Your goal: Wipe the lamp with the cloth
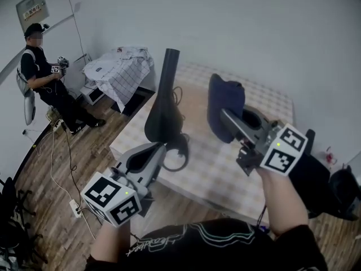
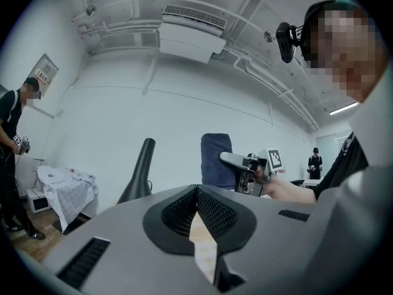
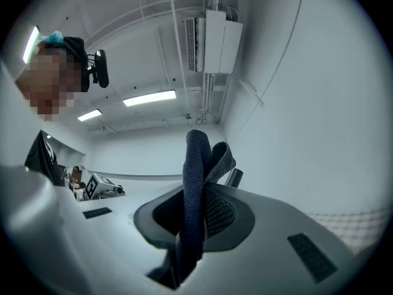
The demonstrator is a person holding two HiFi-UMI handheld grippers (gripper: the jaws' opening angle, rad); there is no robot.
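right gripper clenched on the dark cloth, just right of the lamp, apparently not touching. lamp stands on the desk. left gripper closed, empty, near its base. risk: unbraced lamp tips under wipe pressure; cloth slips loose.

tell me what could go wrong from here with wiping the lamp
1. The lamp is tall and narrow, and nothing steadies it. The left tool is shut and empty beside its foot, so a firm push from the cloth could tip it.
2. The right tool pinches only a bunched fold of the cloth. Dragging it along the lamp might pull it free.
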